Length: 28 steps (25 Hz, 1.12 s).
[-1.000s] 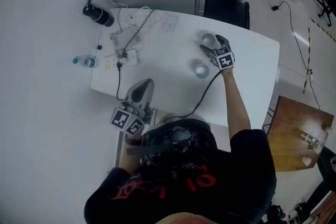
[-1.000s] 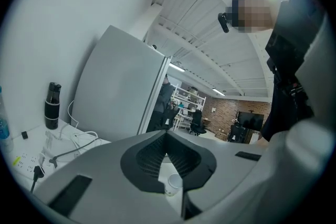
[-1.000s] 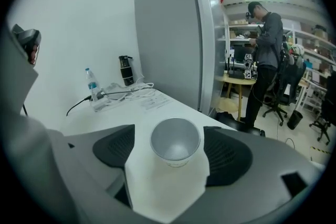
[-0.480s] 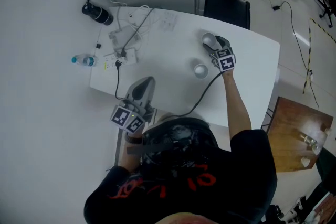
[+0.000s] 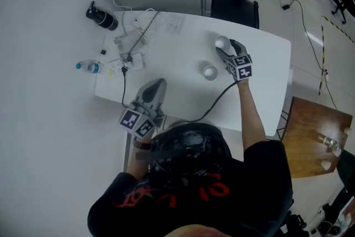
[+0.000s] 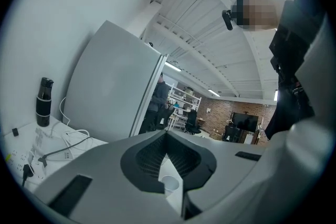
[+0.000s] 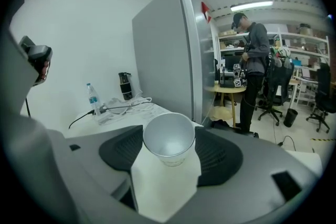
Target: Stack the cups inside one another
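Above the table (image 5: 183,47), far right, the held cup (image 7: 169,136) is being clamped by the right gripper (image 5: 226,50); centring over the free cup (image 5: 209,72) is being needed.

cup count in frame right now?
2. One cup is gripped between the jaws of the right tool. The other cup stands on the white table, nearer the person. None looks hidden.

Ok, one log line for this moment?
right gripper: shut on cup | left gripper: shut, empty | second cup: on table, unstacked
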Each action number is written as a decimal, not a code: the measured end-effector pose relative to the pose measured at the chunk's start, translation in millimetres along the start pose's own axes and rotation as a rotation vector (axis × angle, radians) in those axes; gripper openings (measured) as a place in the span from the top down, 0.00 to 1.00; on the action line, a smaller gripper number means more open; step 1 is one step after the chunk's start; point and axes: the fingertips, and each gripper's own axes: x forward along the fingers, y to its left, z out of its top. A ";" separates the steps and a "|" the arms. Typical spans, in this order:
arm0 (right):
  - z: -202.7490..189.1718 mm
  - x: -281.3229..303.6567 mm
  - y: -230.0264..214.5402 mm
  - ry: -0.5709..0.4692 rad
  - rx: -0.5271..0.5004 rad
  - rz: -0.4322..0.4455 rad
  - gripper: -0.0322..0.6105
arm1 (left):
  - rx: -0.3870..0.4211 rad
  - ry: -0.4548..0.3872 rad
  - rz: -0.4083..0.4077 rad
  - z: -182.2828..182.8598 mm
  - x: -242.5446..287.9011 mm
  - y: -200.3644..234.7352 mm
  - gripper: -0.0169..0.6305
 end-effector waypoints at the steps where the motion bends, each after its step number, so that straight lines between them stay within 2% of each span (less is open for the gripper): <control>1: 3.2 -6.2 2.7 -0.013 0.003 -0.001 0.45 | 0.003 0.000 -0.007 -0.4 -1.2 -1.5 0.99; 7: 22.4 -43.1 18.5 -0.090 0.033 -0.021 0.45 | 0.005 -0.006 -0.044 0.2 -11.2 -4.6 0.99; 15: 28.9 -86.9 51.3 -0.137 0.055 -0.044 0.45 | 0.002 -0.020 -0.083 0.4 -27.9 -3.1 0.99; 28: -0.6 -111.2 101.1 -0.122 0.101 -0.032 0.45 | -0.017 -0.020 -0.142 -8.5 -38.9 -4.8 0.99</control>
